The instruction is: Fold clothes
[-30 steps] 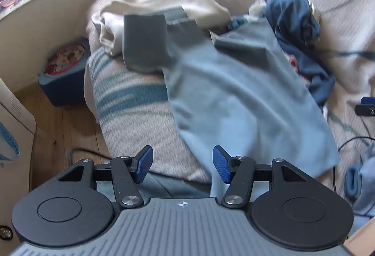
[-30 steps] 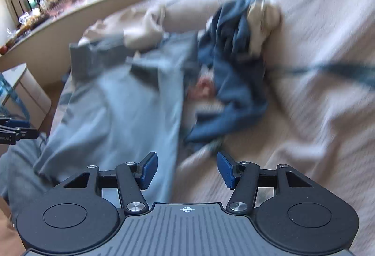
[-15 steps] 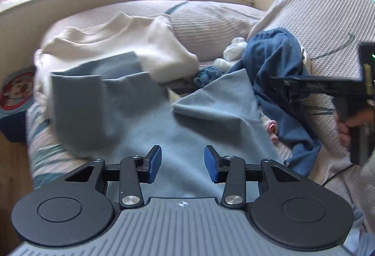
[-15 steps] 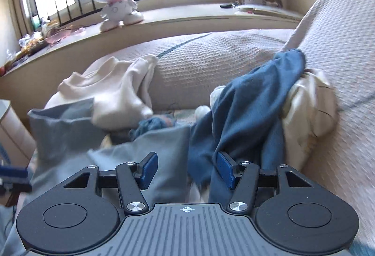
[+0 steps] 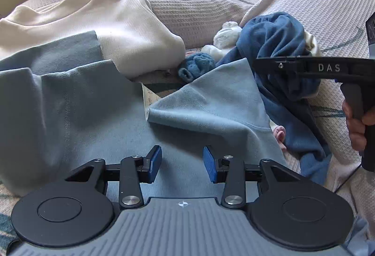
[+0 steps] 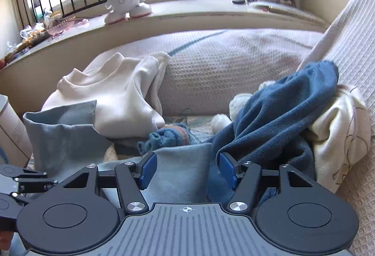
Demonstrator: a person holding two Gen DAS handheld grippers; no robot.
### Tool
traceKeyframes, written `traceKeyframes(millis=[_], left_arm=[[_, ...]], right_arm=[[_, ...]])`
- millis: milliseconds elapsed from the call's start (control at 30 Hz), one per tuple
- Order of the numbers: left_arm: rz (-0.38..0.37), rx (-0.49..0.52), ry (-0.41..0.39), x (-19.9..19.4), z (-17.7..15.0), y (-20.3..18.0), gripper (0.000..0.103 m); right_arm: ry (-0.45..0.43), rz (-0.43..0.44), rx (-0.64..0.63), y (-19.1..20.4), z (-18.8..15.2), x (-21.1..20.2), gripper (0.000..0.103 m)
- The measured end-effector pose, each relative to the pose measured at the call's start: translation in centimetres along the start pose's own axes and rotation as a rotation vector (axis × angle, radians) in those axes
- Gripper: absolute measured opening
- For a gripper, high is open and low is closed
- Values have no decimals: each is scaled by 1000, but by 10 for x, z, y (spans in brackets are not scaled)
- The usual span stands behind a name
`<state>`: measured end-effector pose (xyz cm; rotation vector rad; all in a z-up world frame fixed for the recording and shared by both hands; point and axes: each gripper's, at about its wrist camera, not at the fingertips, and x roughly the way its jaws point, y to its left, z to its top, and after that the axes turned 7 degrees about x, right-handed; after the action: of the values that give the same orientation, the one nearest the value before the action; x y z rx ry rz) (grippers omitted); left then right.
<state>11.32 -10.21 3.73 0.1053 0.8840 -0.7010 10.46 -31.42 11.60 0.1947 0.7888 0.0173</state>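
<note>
Light-blue sweatshirt [image 5: 98, 115] lies spread across the frame's centre, a cream sweater [image 5: 112, 28] at upper left. Left claw [image 5: 182, 164] hovers wide over it; right claw [image 6: 185, 170], also wide, straddles its sleeve edge beside a dark-blue garment [image 6: 281, 120].

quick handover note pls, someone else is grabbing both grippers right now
Left gripper: open, empty, low over the light blue top.
Right gripper: open, empty, at the top's folded-over corner, with the dark blue garment just to its right.
The light blue top lies spread on the sofa, one sleeve folded inward. A cream sweater lies behind it; balled socks lie between the piles.
Done: the top is laid out and partly folded.
Left: finish folding it, then fold the cream and dark blue pieces.
</note>
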Motion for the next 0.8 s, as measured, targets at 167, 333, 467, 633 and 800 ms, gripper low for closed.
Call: traceKeyframes(millis=[167,333,467,633,800], left_arm=[[17,2,-12,5,3,3,37],[26,11,-6,7,3,1,37],[25,-18,-14,1,-4,5,39],[7,-9,-34,5,0,2,39],[4,52,-58,17,17,-14,37]], right_arm=[[24,-9,30,-2,2,10,58],[36,-23,32,-2,5,29,56],[46,-34,35,-2,7,44,56],[87,-27,119,-12,8,56,5],[-30,-31,132,-9,17,0,5]])
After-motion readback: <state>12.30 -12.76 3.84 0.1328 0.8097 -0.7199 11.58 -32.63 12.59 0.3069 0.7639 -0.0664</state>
